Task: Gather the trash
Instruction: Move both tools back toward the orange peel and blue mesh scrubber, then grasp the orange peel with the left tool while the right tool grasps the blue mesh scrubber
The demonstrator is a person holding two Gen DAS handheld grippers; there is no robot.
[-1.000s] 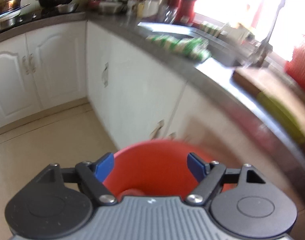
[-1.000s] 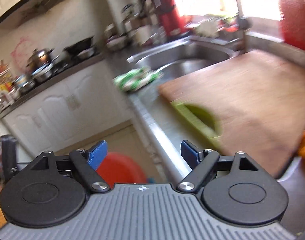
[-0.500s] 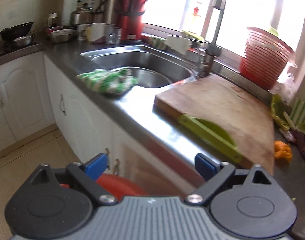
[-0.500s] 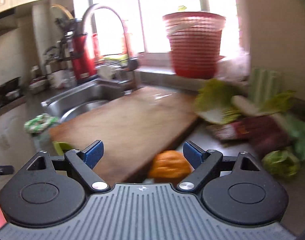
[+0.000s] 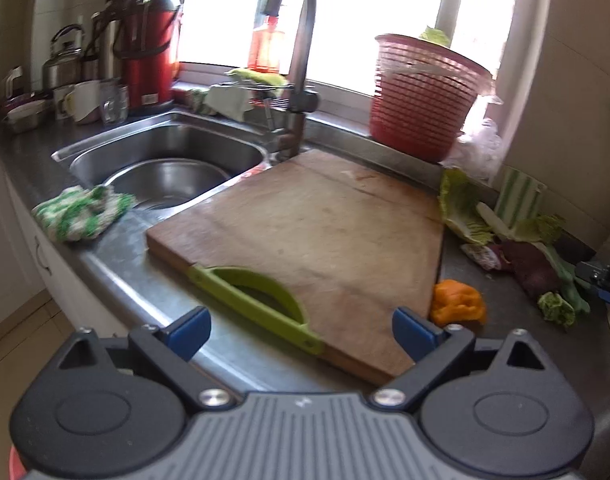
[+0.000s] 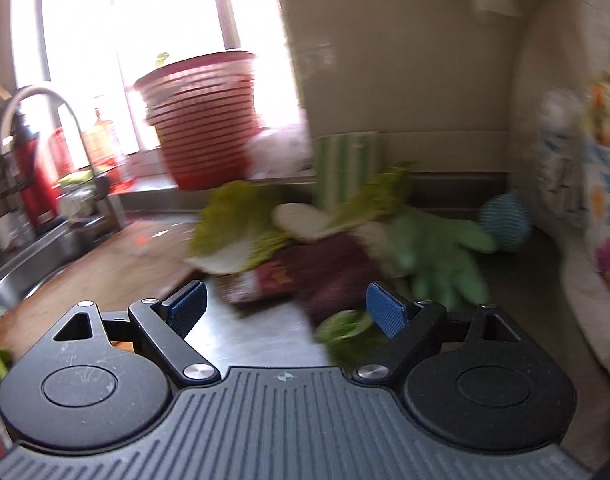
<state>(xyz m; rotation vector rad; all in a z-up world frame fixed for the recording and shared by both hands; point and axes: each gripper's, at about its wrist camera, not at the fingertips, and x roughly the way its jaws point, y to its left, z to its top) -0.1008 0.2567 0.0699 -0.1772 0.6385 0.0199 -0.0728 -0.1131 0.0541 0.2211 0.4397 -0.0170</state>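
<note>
The left claw (image 5: 301, 332) stands wide open with nothing between its blue pads, held above the front edge of the bench (image 5: 153, 288). Half a second ago its view sat lower, with a red bin showing under it; now only a sliver of red remains at the 7 o'clock corner and the wooden cutting board (image 5: 305, 232) fills the middle. A green-handled tool (image 5: 257, 300) lies along the board's near edge. The orange peel scrap (image 5: 459, 304) rests on the bench just off the board's corner, at 3 o'clock from the left claw, closer to that claw than before. Beyond it, toward 2 o'clock, lie cabbage leaves (image 5: 465, 212), a dark purple scrap (image 5: 529, 264) and a small green leaf piece (image 5: 557, 308). The sink (image 5: 165, 160), a green-and-white cloth (image 5: 81, 212) and the red slotted basket (image 5: 421, 96) keep their places.

The right claw (image 6: 285, 312) is also spread open and empty. Its view has swung toward 3 o'clock: the orange scrap that sat between its fingers earlier is gone from the middle, and the blurred trash pile (image 6: 305, 248) of leaves, purple scrap and a wrapper now lies at 12 o'clock, just beyond the pads. A small green leaf (image 6: 345, 328) lies beside the right pad; whether they touch is unclear. A green rubber glove (image 6: 437, 252) lies at 1 o'clock.
</note>
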